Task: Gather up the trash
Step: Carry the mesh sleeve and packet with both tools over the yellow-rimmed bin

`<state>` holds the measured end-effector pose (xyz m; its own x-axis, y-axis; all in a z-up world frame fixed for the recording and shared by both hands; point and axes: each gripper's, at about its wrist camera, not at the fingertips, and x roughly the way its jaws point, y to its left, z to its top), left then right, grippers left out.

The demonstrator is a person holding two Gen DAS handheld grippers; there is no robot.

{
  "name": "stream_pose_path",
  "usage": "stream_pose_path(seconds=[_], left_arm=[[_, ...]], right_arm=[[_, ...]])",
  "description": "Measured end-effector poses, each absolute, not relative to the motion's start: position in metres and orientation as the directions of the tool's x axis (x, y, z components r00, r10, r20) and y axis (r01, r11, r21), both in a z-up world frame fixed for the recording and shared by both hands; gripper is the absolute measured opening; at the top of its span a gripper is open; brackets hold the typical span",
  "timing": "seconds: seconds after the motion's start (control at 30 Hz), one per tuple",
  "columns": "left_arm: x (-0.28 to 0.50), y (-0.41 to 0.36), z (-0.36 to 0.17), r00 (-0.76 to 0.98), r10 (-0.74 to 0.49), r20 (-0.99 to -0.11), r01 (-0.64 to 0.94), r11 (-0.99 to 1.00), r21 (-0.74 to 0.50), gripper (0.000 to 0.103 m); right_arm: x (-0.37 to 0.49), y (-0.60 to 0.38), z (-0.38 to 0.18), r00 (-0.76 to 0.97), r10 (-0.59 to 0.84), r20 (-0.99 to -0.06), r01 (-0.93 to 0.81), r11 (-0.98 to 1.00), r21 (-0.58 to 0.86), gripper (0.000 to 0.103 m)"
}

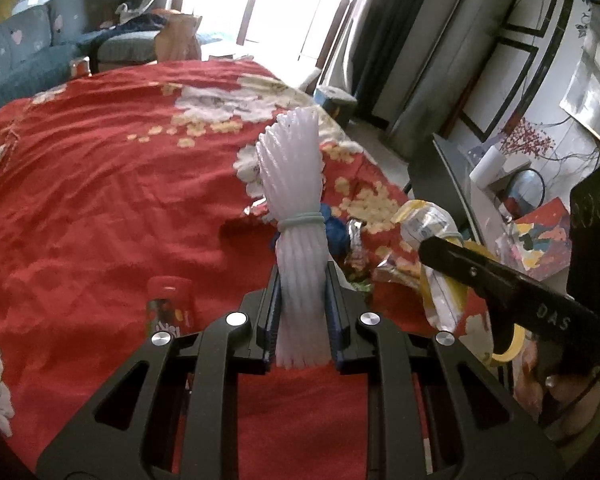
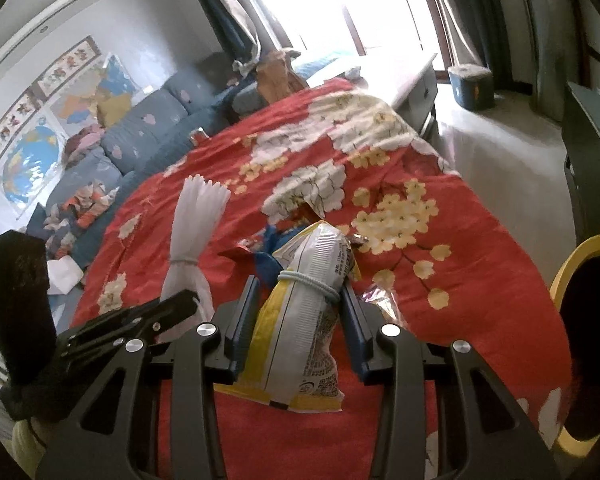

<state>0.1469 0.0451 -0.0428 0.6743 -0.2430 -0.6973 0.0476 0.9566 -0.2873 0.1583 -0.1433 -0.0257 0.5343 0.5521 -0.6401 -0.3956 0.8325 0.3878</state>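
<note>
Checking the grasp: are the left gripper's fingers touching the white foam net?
Touching. Left wrist view shows both fingers of the left gripper pressed against the white foam net.

A red cloth (image 2: 480, 240) printed with white and yellow blossoms covers the broad surface in the foreground, and beyond it a blue-grey sofa (image 2: 148, 136) with pale heart shapes runs along the white wall. Maps and picture posters (image 2: 40, 120) hang on that wall above the sofa. Strong daylight floods through a tall window or glass door (image 1: 280, 4), probably a balcony door, flanked by dark curtains (image 1: 388, 36), washing out the pale floor (image 2: 512, 156).
</note>
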Motion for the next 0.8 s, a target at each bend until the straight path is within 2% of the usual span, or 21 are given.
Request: stream_pose_path(seconds=[0.8], left_arm=[[0.125,0.010,-0.003,0.731,-0.290,-0.617,0.139,0.949,-0.281,0.015]], right_arm=[[0.131,-0.206,0.013,0.645,0.529,-0.551,-0.342,0.845,0.411,0.037]])
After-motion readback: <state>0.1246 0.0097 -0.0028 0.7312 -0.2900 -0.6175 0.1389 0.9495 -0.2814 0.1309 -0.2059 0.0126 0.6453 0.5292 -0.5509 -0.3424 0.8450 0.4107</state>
